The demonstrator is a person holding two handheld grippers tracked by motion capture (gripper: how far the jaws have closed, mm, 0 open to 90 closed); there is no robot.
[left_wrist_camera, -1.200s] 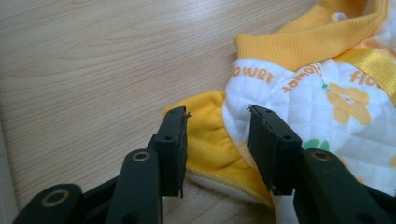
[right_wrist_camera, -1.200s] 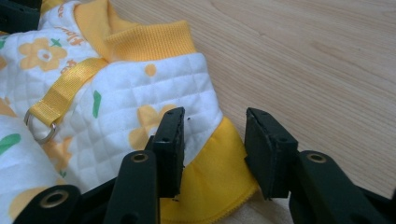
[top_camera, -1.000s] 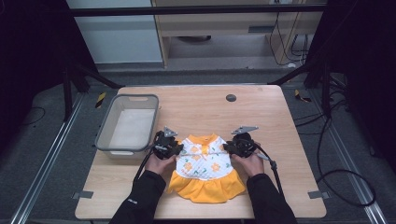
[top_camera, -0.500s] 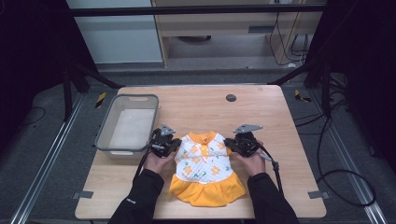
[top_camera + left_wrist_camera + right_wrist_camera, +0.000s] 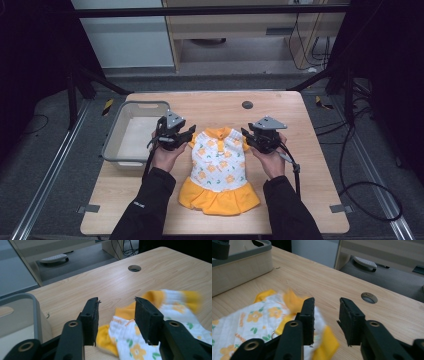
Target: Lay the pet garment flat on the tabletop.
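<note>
Both claws, left claw (image 5: 186, 136) and right claw (image 5: 248, 137), spread and empty, have lifted farther up the desk (image 5: 210, 105); dress (image 5: 219, 170) lies flat as before.

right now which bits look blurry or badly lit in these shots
Left gripper view: the dress's far sleeve smears with motion blur, while the gripper is sharp. Right gripper view: the orange sleeve edge is smeared. High view: the table is evenly lit, the surroundings fall into darkness.
</note>
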